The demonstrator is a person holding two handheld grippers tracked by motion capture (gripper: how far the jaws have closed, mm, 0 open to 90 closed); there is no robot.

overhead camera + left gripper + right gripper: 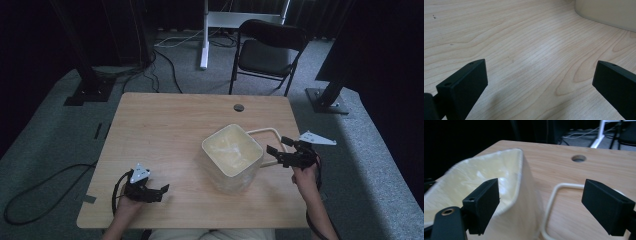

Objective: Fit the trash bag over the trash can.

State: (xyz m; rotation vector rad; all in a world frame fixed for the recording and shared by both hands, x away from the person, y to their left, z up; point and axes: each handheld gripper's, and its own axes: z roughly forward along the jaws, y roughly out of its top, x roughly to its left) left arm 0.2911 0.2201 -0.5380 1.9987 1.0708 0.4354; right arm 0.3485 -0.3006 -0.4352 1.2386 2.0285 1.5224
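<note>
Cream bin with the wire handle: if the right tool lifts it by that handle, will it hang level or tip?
The bin probably tips: its handle lies off one side on the table, not over the middle. It looks light, with thin, translucent walls and nothing obvious inside. The right tool is open beside the handle; the thin wire may slip or swivel between flat jaws.

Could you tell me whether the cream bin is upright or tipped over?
Upright: the cream bin stands on the table, its open mouth facing up.
</note>
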